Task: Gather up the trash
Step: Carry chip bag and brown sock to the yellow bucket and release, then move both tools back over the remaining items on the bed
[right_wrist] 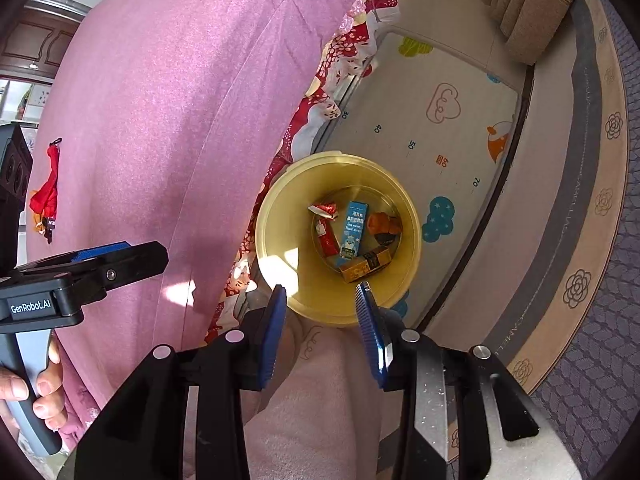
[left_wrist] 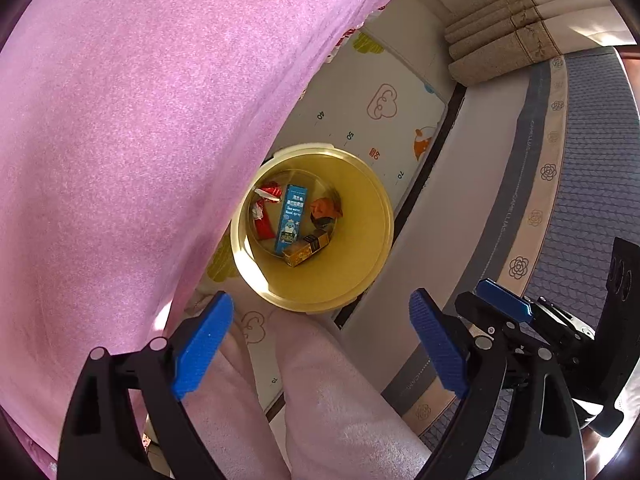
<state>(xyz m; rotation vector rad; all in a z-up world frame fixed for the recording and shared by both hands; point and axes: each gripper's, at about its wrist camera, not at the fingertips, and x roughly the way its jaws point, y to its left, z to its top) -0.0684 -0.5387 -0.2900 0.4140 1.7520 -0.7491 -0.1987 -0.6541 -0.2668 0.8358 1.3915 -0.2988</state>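
Below, both empty grippers hover over a round yellow plastic bin (right_wrist: pixel 280 216) holding trash: left gripper (left_wrist: pixel 320 344) spread wide, right gripper (right_wrist: pixel 322 332) partly apart; the light, stiff blue cardboard box (right_wrist: pixel 354 228), centre, suits gripping across its narrow sides; red crumpled wrapper (right_wrist: pixel 324 210) at 10 o'clock

The bin (left_wrist: pixel 312 228) stands on the mat (left_wrist: pixel 384 120), with the bedspread (left_wrist: pixel 140 120) to its left and the rug (left_wrist: pixel 592 184) well to its right, past the mat's edge. In the bin, a tall box (left_wrist: pixel 291 216) lies in the middle, wrappers (left_wrist: pixel 265 212) to its left, a crumpled piece (left_wrist: pixel 326 210) to its right and a small box (left_wrist: pixel 307 249) at its near end. Curtains (left_wrist: pixel 504 44) hang at the far right, beyond the mat.
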